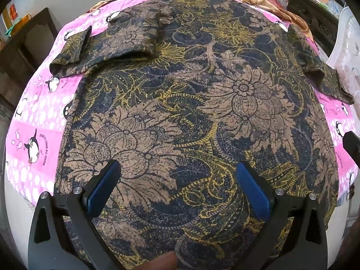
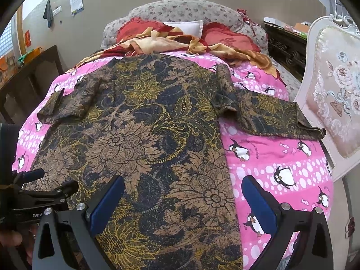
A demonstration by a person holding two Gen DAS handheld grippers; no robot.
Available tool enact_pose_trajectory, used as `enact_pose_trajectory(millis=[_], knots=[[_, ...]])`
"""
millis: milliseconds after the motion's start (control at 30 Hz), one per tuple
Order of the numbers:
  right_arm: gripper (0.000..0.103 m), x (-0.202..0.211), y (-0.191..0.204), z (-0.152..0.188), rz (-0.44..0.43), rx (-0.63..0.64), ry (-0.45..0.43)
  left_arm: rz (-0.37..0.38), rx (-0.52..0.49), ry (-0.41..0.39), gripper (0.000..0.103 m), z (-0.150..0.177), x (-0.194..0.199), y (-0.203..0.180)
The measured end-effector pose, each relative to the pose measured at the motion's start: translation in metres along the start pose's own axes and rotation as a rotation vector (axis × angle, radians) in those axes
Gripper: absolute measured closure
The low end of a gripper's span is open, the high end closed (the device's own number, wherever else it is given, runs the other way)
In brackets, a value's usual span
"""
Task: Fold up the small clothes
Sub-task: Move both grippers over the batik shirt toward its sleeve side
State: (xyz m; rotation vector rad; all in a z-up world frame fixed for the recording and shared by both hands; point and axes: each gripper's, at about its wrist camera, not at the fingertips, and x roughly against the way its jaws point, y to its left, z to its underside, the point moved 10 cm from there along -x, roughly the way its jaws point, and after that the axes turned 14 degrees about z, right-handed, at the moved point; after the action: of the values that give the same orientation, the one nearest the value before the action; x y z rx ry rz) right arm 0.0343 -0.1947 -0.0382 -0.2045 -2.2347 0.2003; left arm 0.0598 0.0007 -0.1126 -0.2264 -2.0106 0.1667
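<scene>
A short-sleeved shirt [image 1: 184, 94] with a brown, navy and yellow flower print lies spread flat on a pink penguin bedsheet [image 1: 38, 117]. It also shows in the right wrist view [image 2: 139, 135], both sleeves out to the sides. My left gripper [image 1: 177, 171] is open and empty, hovering over the shirt's lower middle. My right gripper [image 2: 182, 186] is open and empty above the shirt's lower right edge, one blue pad [image 2: 108, 202] over the cloth, the other over the sheet [image 2: 281, 157]. The left gripper [image 2: 38, 186] shows at the left of the right wrist view.
A heap of red and gold bedding and pillows [image 2: 180, 36] lies at the head of the bed. A dark wooden table [image 2: 29, 74] stands left of the bed. A white upholstered chair [image 2: 333, 90] stands close on the right. A dark carved cabinet [image 2: 285, 45] is behind it.
</scene>
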Motion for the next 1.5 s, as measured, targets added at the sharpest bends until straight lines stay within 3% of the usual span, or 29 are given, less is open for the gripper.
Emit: enact_pose_trajectory(millis=[600,1200,1500], knots=[[0.0,-0.014,0.004,-0.006,0.009,0.015,0.007,-0.013,0.013,0.013,0.0,-0.01,-0.017,0.009],[0.0,-0.044,0.027,-0.043,0.017,0.039,-0.017,-0.03,0.051,-0.01,0.0,-0.046,-0.034,0.039],[0.0,-0.084,0.034,-0.058,0.038,0.039,-0.026,-0.012,0.034,-0.054,0.0,-0.081,-0.054,0.059]])
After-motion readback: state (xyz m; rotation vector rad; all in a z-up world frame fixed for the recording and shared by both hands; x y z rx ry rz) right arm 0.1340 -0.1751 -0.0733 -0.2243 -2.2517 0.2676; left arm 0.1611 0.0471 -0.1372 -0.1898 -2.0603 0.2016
